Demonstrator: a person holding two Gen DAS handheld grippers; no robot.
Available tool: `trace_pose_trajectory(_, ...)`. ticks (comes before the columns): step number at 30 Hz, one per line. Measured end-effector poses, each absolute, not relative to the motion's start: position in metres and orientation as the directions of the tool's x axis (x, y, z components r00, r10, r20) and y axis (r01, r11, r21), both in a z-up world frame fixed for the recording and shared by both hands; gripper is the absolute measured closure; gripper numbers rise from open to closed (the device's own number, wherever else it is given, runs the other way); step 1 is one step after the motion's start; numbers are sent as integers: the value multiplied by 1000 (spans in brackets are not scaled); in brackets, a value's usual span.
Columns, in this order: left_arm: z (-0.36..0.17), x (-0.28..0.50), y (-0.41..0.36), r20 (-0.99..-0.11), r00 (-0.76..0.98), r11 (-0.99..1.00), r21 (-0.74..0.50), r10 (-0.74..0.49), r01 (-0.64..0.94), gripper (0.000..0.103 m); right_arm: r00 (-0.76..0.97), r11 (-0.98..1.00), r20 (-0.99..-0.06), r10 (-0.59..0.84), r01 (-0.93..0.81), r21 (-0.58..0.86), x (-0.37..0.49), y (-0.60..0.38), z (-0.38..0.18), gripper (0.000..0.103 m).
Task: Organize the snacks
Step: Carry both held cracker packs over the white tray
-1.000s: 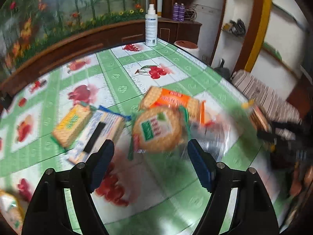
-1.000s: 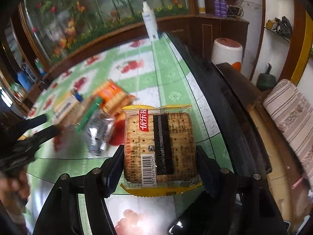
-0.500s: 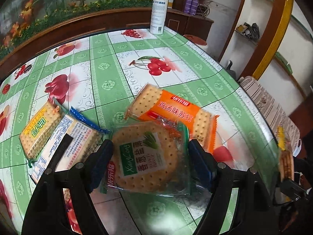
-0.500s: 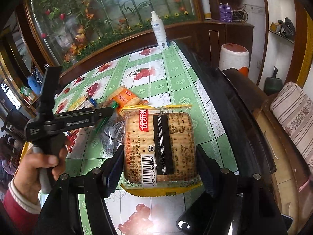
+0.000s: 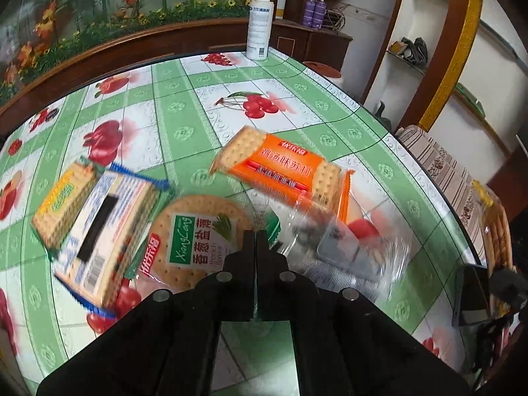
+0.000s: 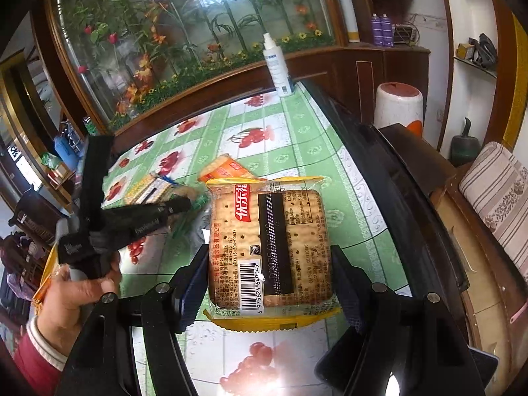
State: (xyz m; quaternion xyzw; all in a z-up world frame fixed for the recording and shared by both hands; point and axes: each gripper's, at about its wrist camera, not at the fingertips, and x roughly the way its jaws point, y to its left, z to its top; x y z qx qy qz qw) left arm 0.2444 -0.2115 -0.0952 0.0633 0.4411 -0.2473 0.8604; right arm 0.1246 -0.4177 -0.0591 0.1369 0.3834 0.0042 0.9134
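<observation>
On the green fruit-print table (image 5: 184, 105), snack packs are lying in a loose cluster. Left tongs (image 5: 256, 241) are hanging over it, clenched, jaws having just been closing and now meeting with no gap. Tips are sitting at the right rim of the round cracker pack (image 5: 194, 234). Can't tell if wrapper film is getting pinched. Most of that pack is lying at 10 o'clock from the tips, the orange pack (image 5: 280, 165) at 1 with its long axis running 10 to 4, and the blue pack (image 5: 99, 227) at 9. Right tongs (image 6: 269, 274) are grasping the yellow cracker pack (image 6: 269, 231) by its sides, above the table, long axis 12 to 6. The cluster is lying at 10 o'clock from them, so the left hand (image 6: 76, 293) is looking nearer for the next pick.
</observation>
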Motion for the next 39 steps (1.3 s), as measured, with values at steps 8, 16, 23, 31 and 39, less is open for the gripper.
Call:
trace_pose_trajectory(8,-87,227,-183,-767,489,854,-144,-415,500,103,719,962,-680,141,61,264,117,-404,-52,32)
trace_pose_trajectory(16,-57,185,-144,-686,552,847,-184,-474,498,103,719,961,-674,171,29,275,113,-394,-52,32)
trace_pose_trajectory(23,-39,152,-106,-637,588,853,-237,-498,465,103,708,957,-674,213,-11,291,110,-378,-54,32)
trace_pose_trajectory(31,-19,120,-60,-592,671,893,-238,-446,383,103,694,952,-669,266,-82,294,109,-336,-55,32)
trace_pose_trajectory(39,-20,102,-11,-597,733,946,-209,-326,250,103,656,943,-680,329,-186,277,112,-276,-59,32)
